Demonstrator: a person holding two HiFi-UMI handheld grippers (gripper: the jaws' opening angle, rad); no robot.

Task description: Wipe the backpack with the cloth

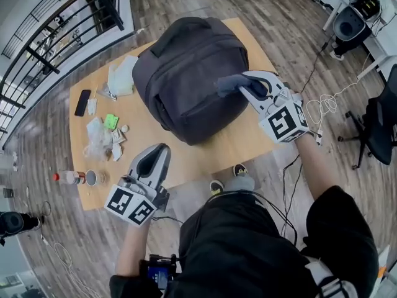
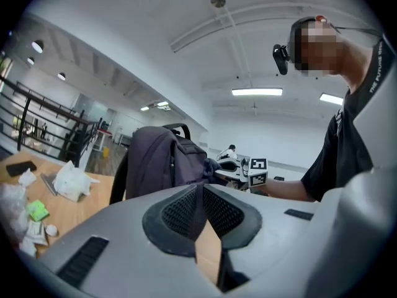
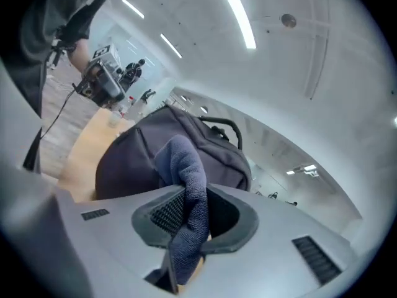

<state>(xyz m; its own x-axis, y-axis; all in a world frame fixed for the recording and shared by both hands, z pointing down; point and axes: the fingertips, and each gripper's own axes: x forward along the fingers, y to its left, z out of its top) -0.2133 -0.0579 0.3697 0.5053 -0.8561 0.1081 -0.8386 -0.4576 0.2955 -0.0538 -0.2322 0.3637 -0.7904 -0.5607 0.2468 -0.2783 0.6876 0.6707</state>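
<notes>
The fingers (image 3: 169, 215) of the right gripper (image 1: 247, 87) were clamped on a fold of the dark blue-grey cloth (image 3: 189, 185). It bunched out ahead of them and seemed to rest against the upper side of the backpack (image 1: 186, 73) directly in front. The left gripper (image 1: 160, 149) had its 2 fingers (image 2: 178, 212) nearly together with nothing between them. It was held clear of the bag, which stood just ahead of it on the desk (image 1: 229, 143). With the cloth gripped and at the fabric, wiping looked to be under way on that 1 side. No streak or damp patch showed how much had been covered, so the top, the front and the far side probably remained.
</notes>
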